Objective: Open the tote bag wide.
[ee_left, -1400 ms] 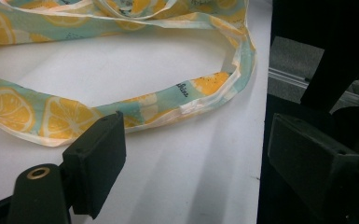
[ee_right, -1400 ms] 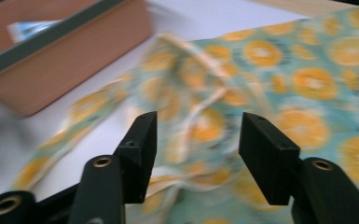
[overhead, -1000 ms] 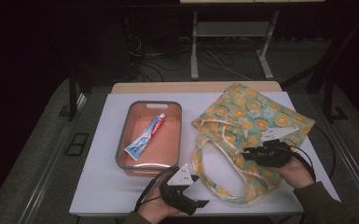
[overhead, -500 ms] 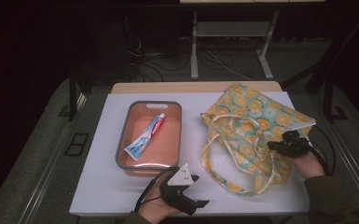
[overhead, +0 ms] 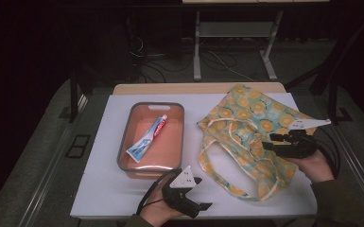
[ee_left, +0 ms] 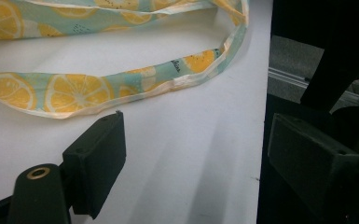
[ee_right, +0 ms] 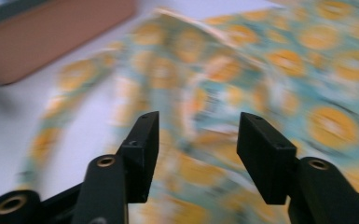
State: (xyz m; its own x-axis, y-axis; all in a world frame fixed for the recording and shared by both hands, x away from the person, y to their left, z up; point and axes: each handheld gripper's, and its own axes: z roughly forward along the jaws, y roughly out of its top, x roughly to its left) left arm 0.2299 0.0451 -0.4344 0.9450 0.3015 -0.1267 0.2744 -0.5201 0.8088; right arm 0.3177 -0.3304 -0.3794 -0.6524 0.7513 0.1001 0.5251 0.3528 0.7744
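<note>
On white table (overhead: pixel 104 189): lemon-print bag (overhead: pixel 255 118) under R gripper (overhead: pixel 270 140), L gripper (overhead: pixel 203 193) nearby (both jaws apart, empty).

Toothpaste (overhead: pixel 151 138) in tray (overhead: pixel 127 140) — bag (overhead: pixel 255 120) beside.

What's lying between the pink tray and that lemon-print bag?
Nothing: in the high view, bare white table separates the tray from the bag.

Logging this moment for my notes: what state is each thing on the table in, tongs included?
Toothpaste tube: capped, lying in the tray.
Tray: upright, holds just the tube.
Tote bag: flat on the table, straps loose.
Left tongs: open, empty, near the table's front edge.
Right tongs: open, empty, over the bag.
</note>
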